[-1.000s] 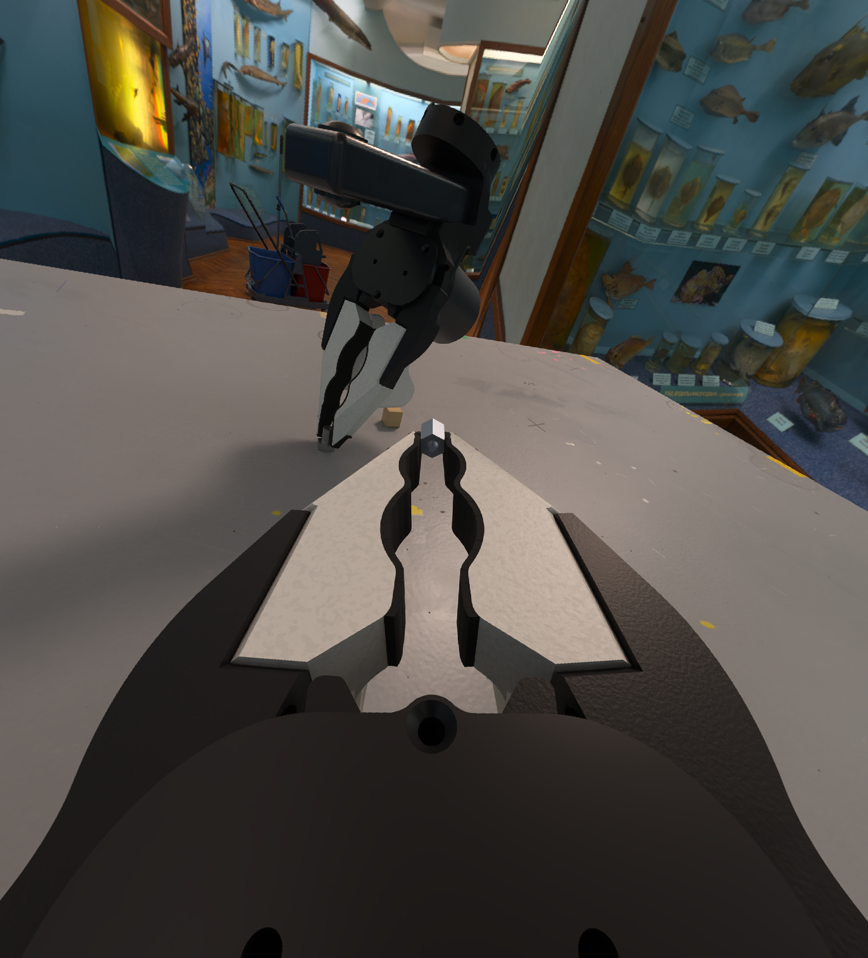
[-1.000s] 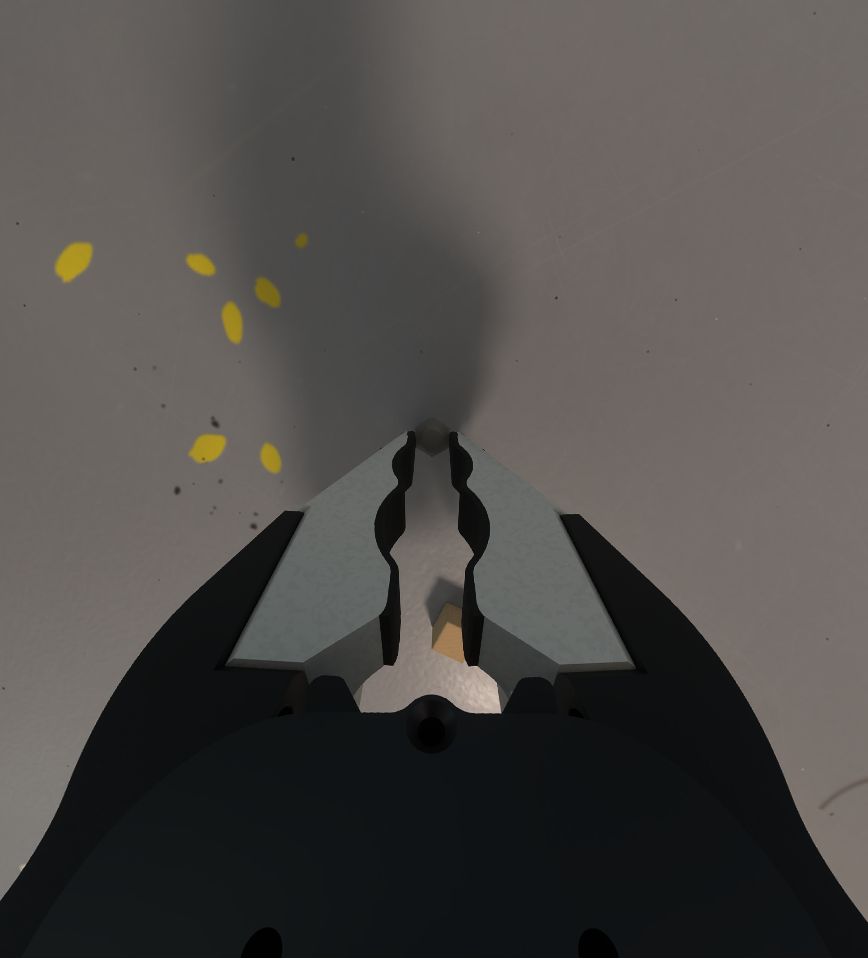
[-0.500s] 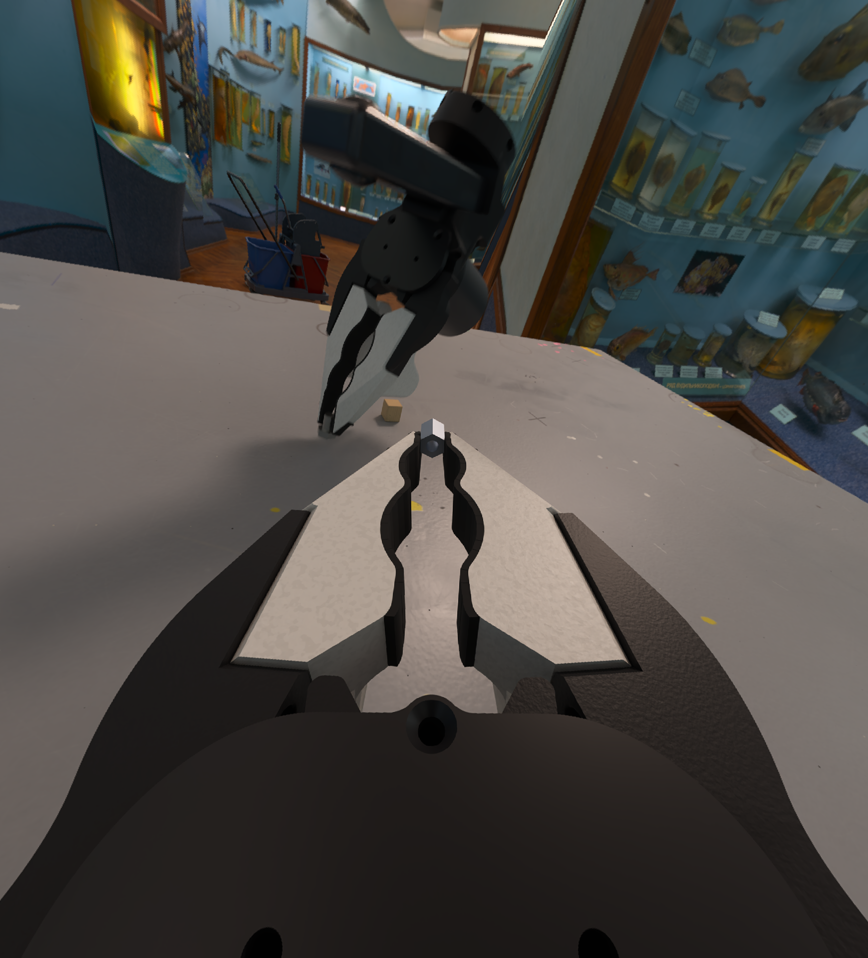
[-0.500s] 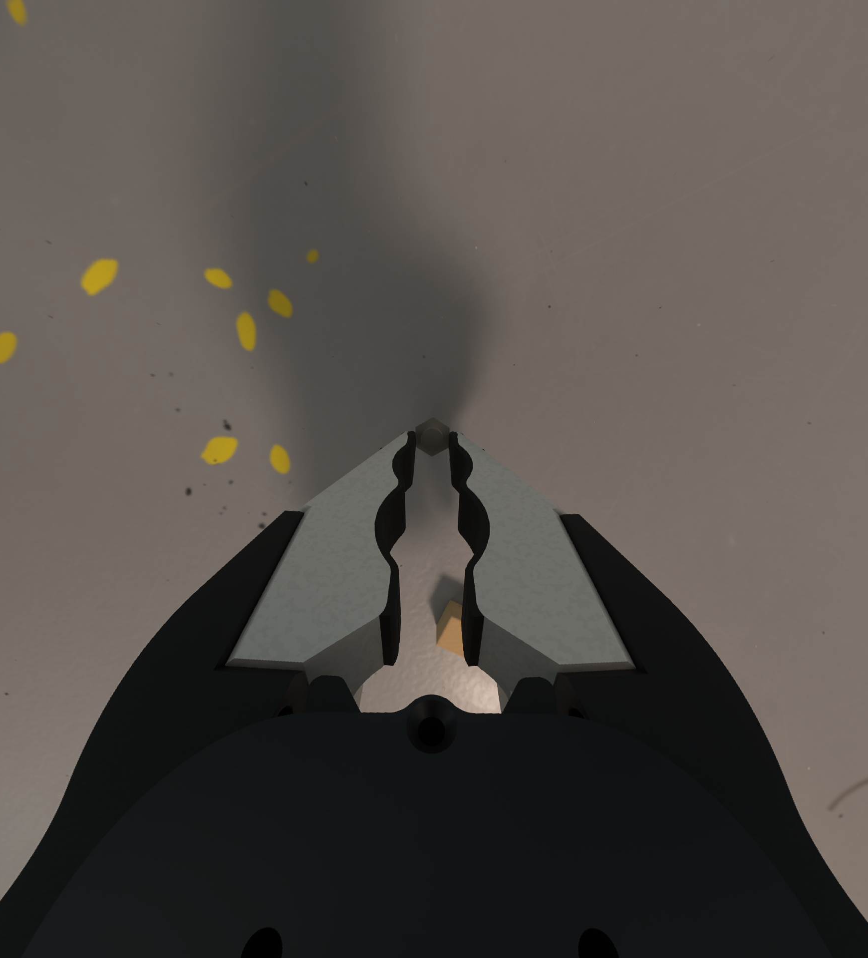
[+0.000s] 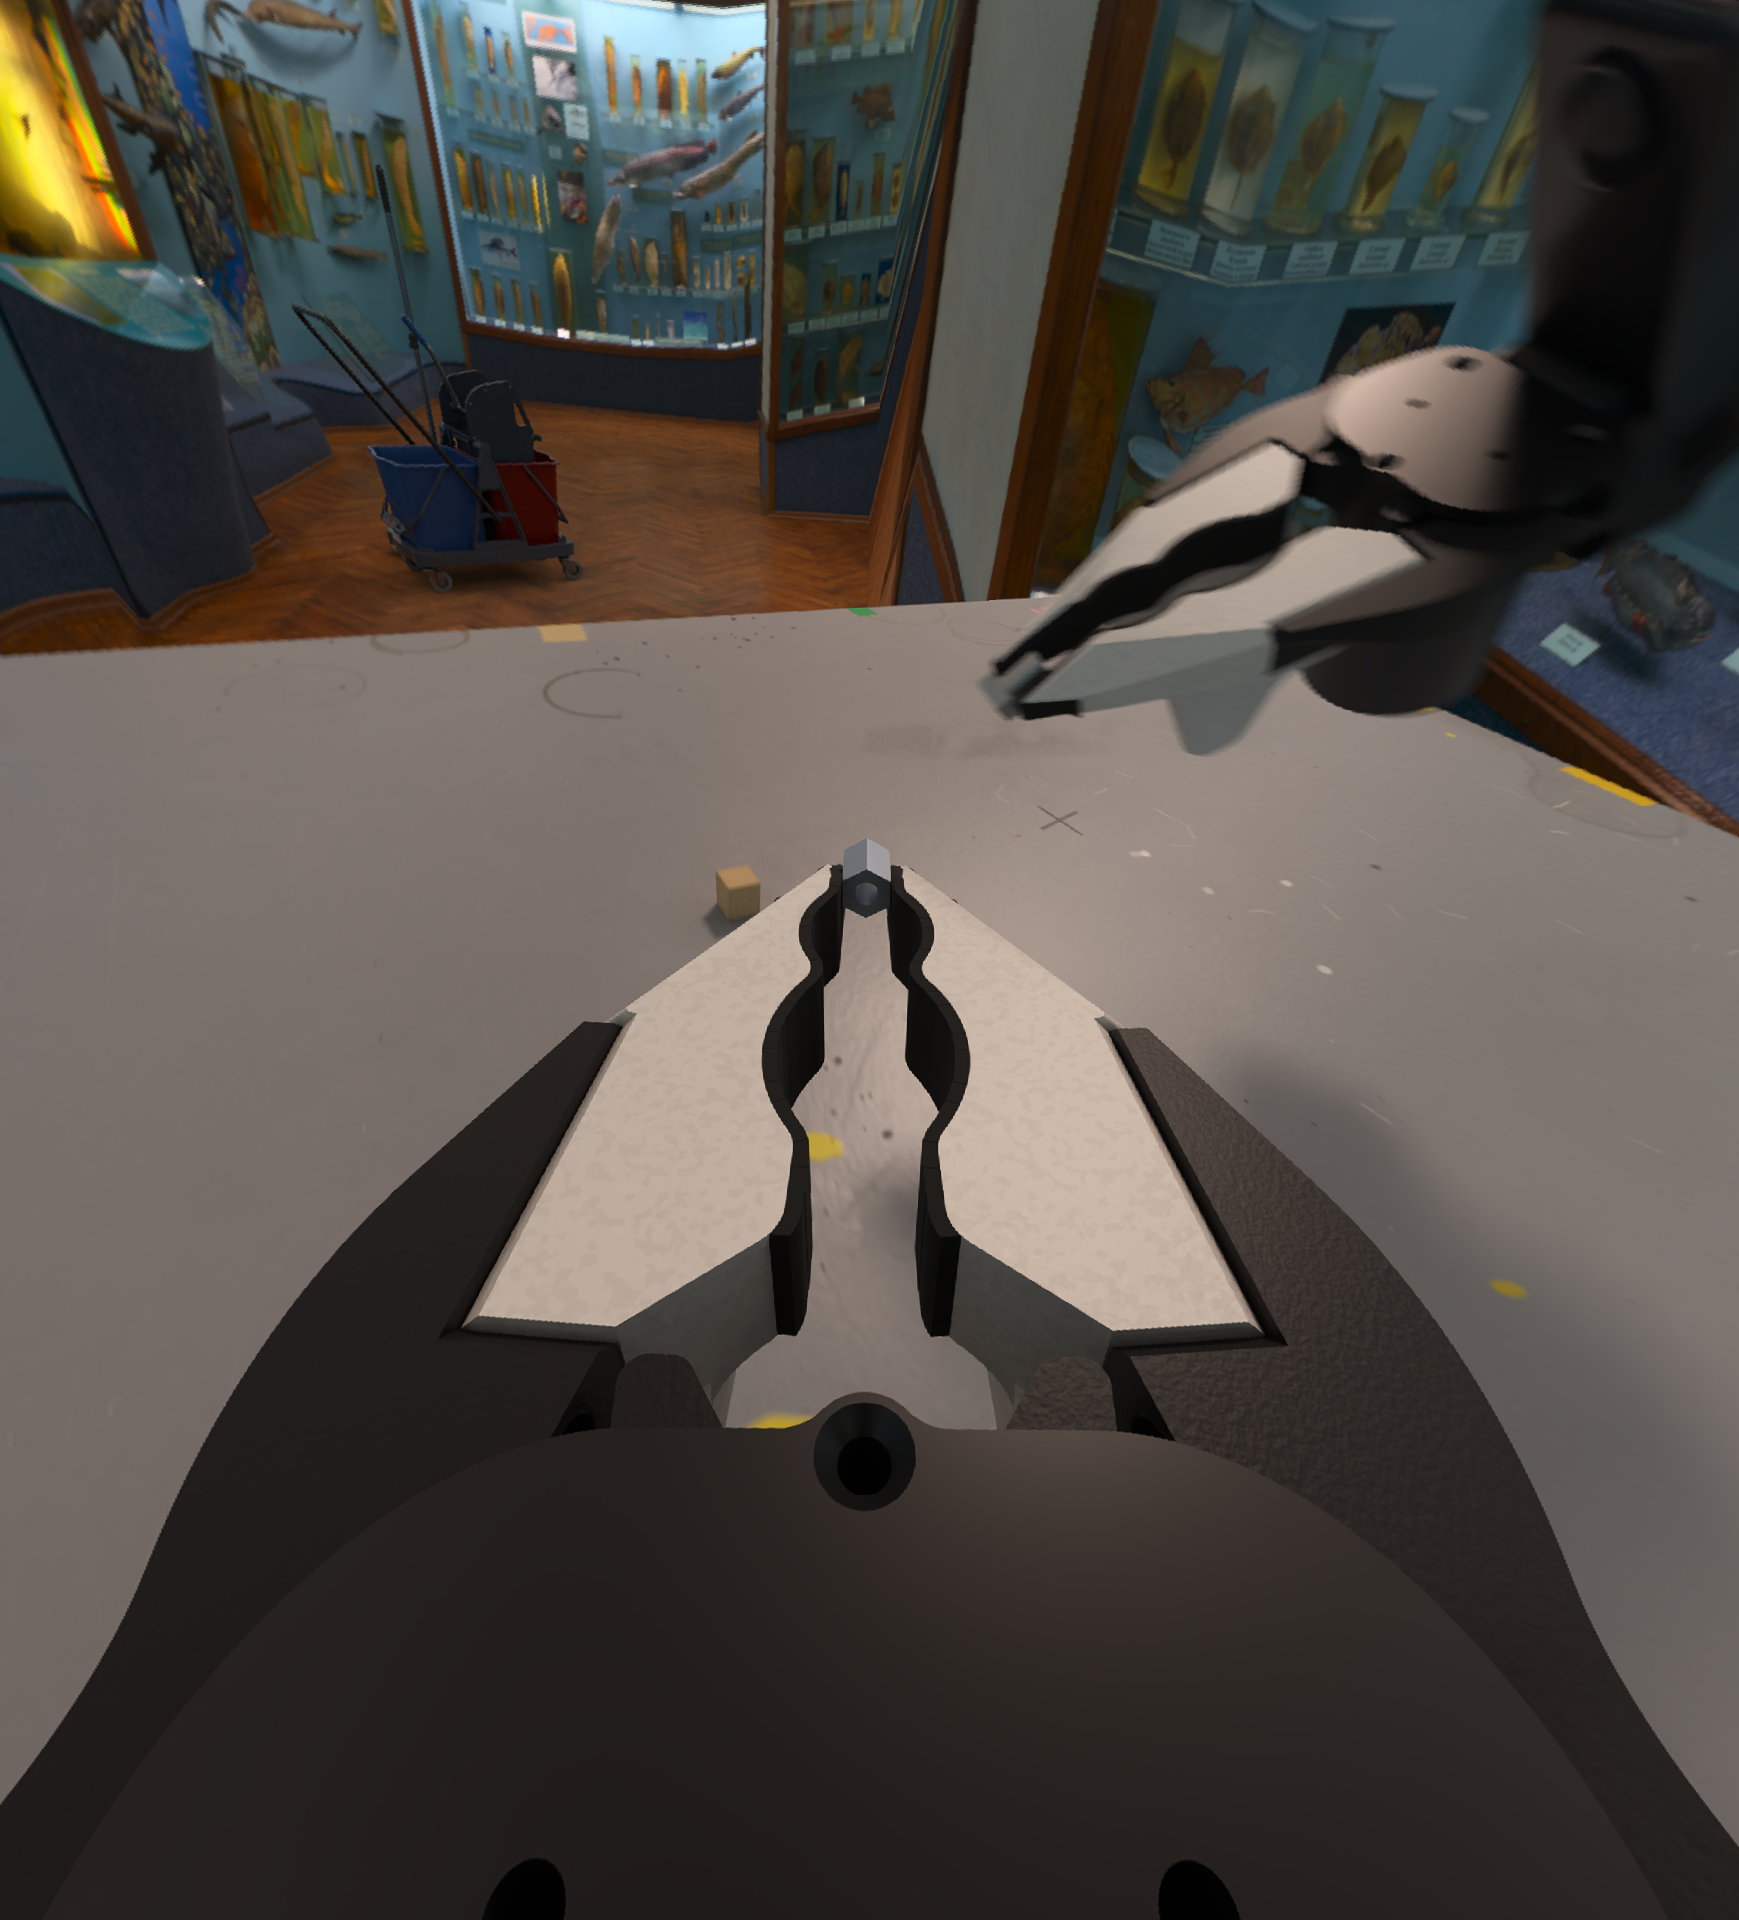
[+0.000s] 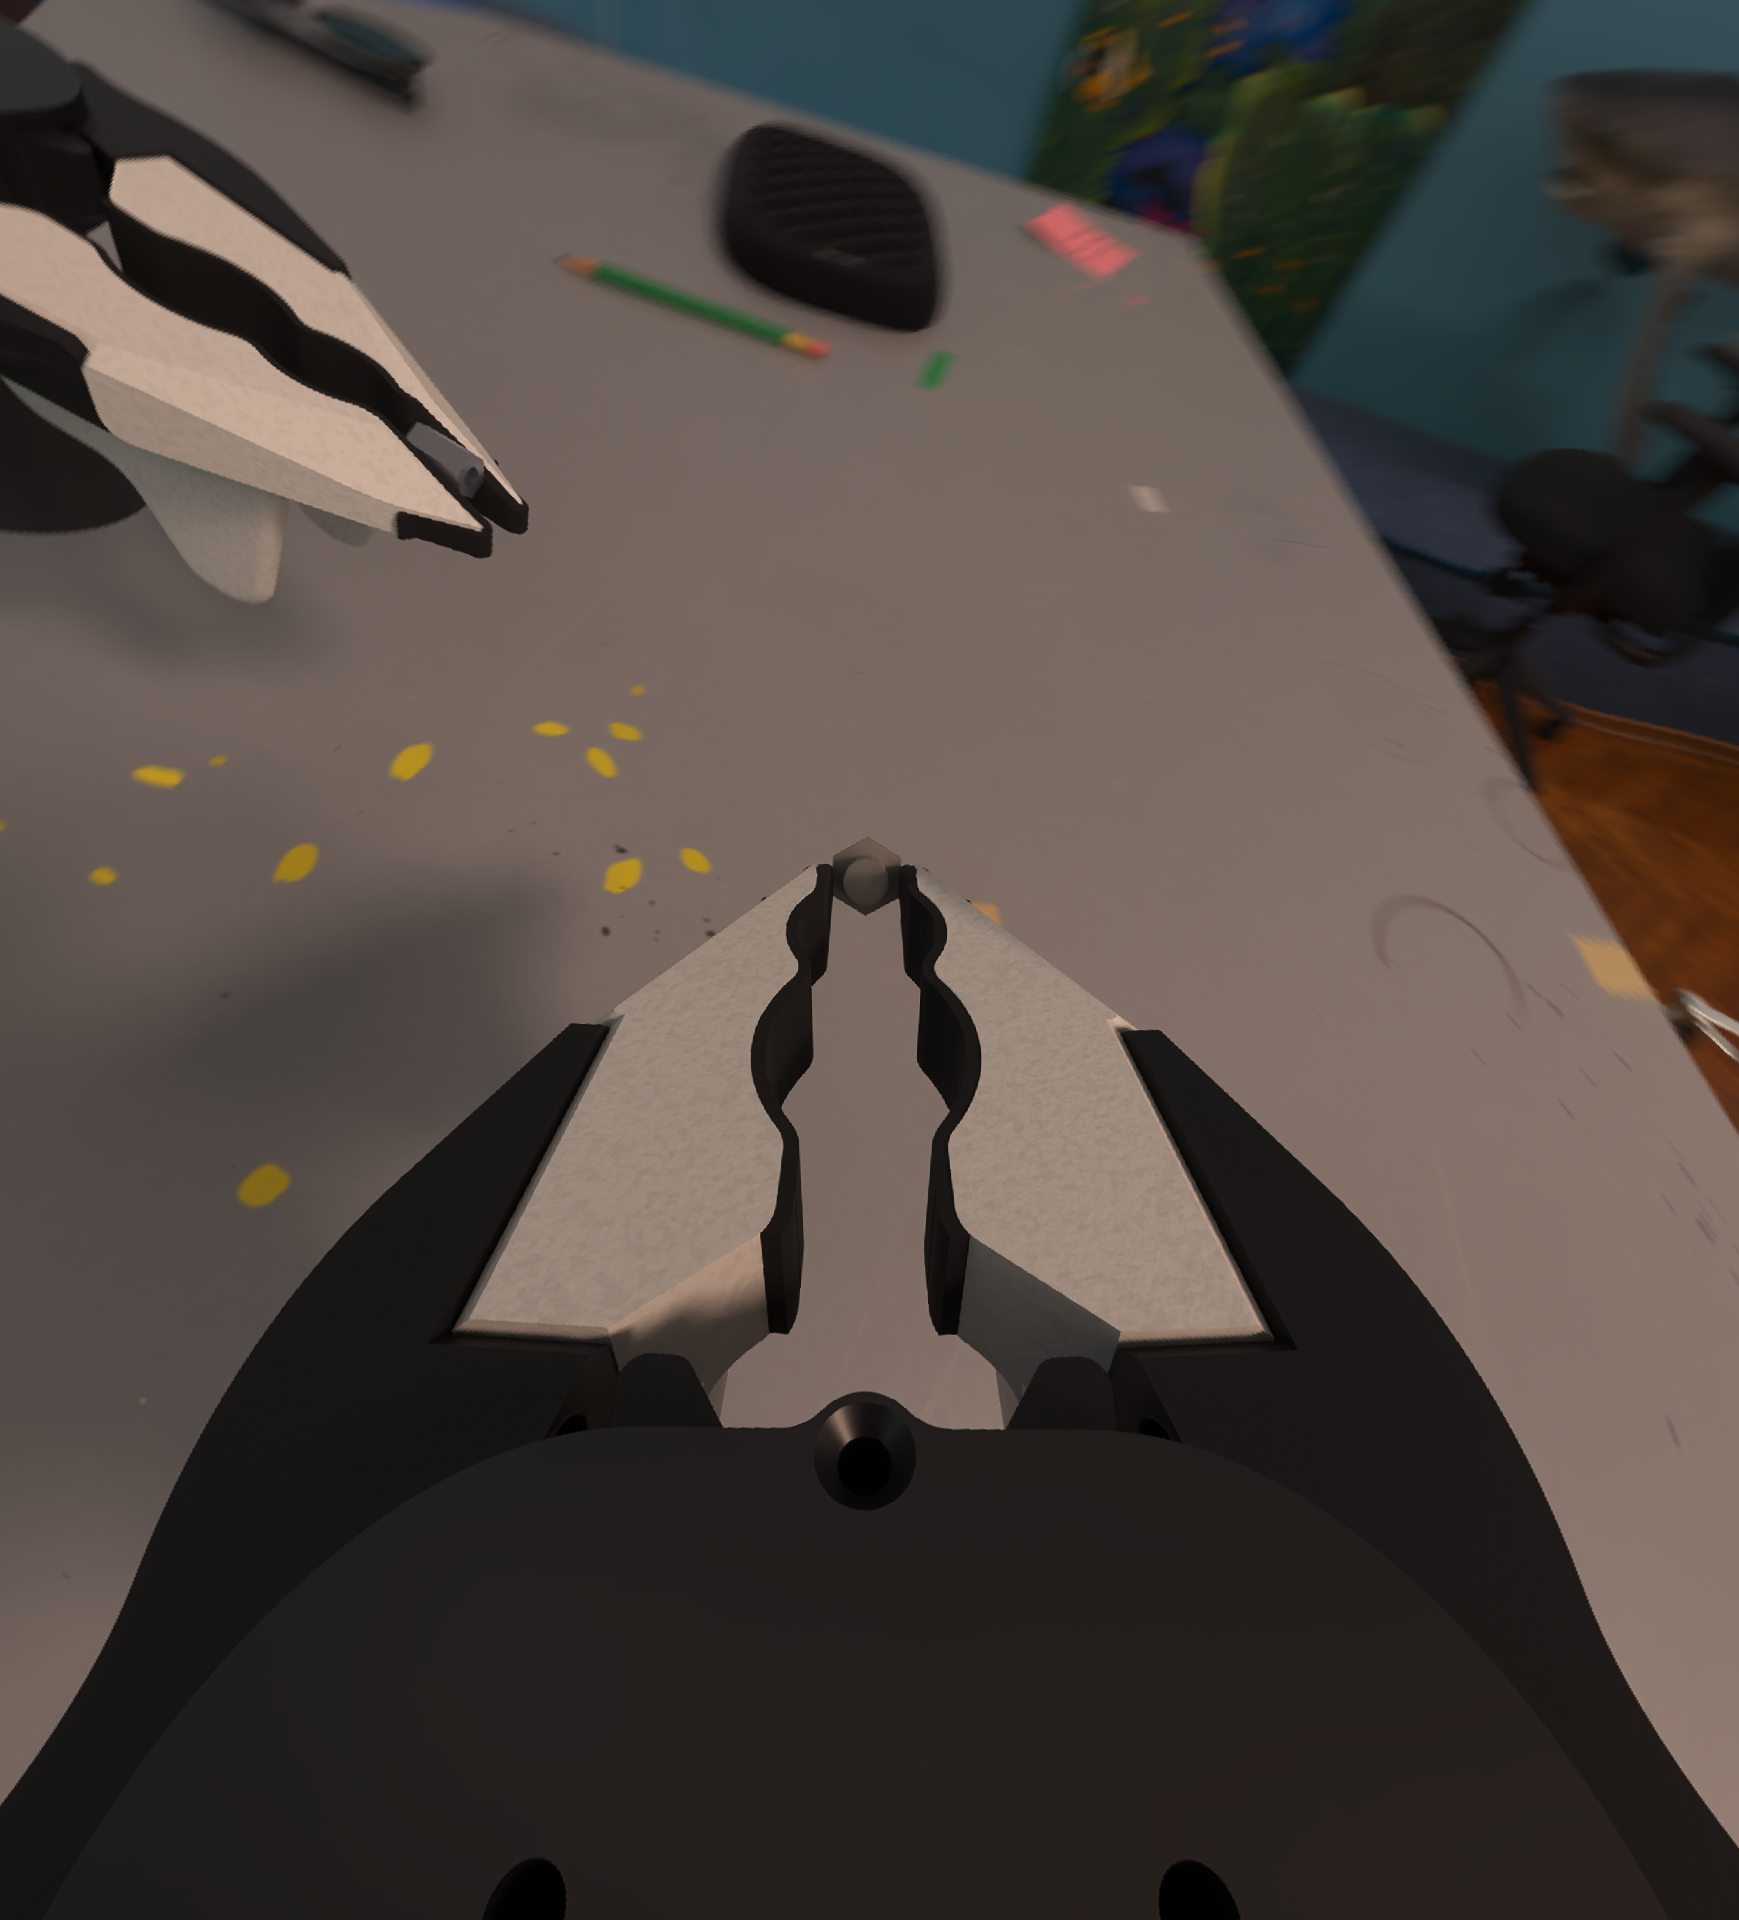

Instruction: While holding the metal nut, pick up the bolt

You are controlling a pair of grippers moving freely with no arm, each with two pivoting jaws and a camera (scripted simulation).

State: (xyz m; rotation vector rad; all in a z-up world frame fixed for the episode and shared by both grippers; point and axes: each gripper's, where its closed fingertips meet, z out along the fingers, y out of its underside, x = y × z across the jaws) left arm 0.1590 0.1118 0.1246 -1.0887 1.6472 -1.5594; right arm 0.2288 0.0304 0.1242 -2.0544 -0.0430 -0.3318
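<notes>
Grey table [image 6: 1052,623] carries everything; black mesh pad [image 6: 829,223] at 12 o'clock in right wrist view, green pencil [image 6: 699,307] beside it toward 11. Left gripper [image 5: 865,883] held above tabletop, fingers nearly together, pinching metal nut [image 5: 865,878] at tips. Right gripper [image 6: 865,878] likewise clear of table, fingers nearly closed on bolt [image 6: 863,876]; small wooden cube [image 5: 737,891] on table at 11 o'clock off left tips.

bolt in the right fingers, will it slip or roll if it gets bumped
The bolt is pinched only at the very tips of the right gripper, so a bump could probably twist it loose. Its hexagonal head suggests it would likely settle on the table rather than roll far.
</notes>
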